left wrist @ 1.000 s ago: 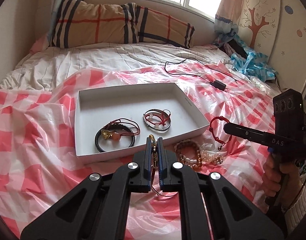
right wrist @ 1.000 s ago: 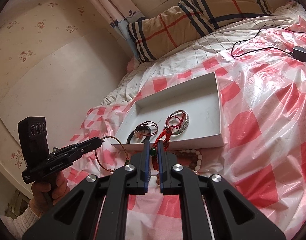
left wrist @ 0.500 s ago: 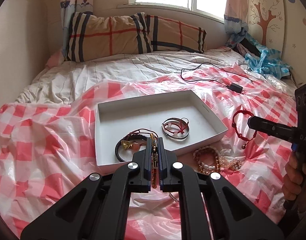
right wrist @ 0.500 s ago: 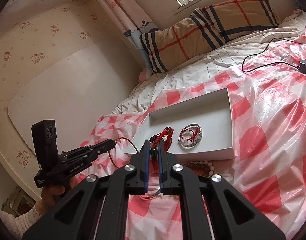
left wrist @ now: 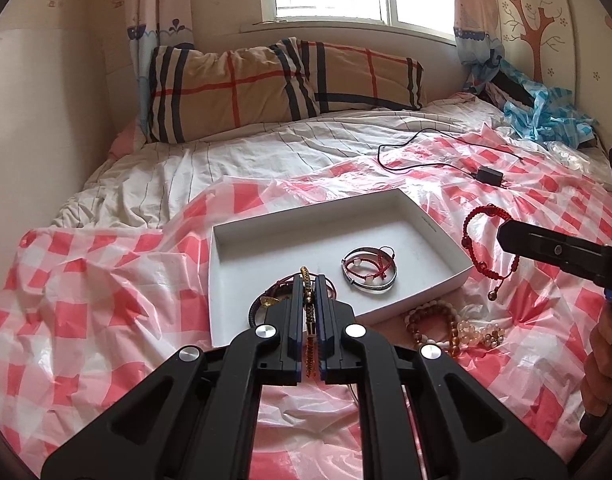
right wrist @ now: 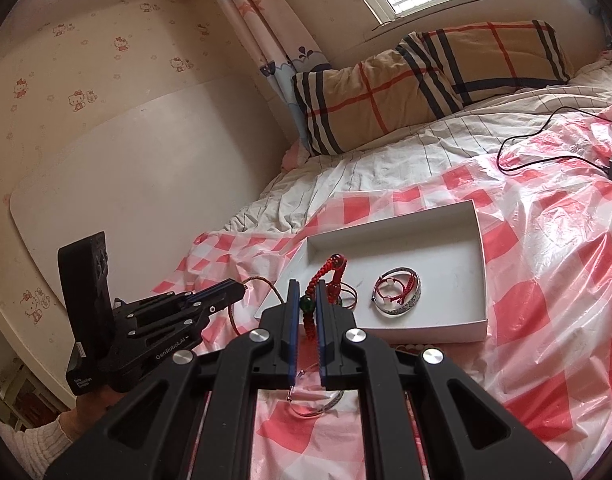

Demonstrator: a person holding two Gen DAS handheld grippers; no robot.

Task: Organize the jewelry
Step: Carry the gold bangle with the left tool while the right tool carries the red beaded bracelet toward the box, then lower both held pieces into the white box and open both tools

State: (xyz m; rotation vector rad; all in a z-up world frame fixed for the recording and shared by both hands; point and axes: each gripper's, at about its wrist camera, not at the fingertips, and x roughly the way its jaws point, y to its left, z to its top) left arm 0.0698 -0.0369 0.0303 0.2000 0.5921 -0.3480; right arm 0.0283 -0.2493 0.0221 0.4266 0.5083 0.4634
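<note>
Item one: my left gripper (left wrist: 310, 312) is clenching a thin gold-and-brown bangle (left wrist: 308, 300), carrying it above the near edge of the white box (left wrist: 446, 236). Item two: my right gripper (right wrist: 306, 312) is pinching a red braided bracelet (right wrist: 326, 276) with a green bead, dangling it just off the box's right wall. Already lying in the box: a silver bangle (left wrist: 370, 276) tangled with red cord, a dark corded band (left wrist: 266, 304). Waiting outside on the checkered sheet (left wrist: 86, 280): beaded bracelets (left wrist: 446, 324). Step in hand, I am judging: delivering both pieces. Next move calls for lowering each over bare box floor, then parting the jaws.
</note>
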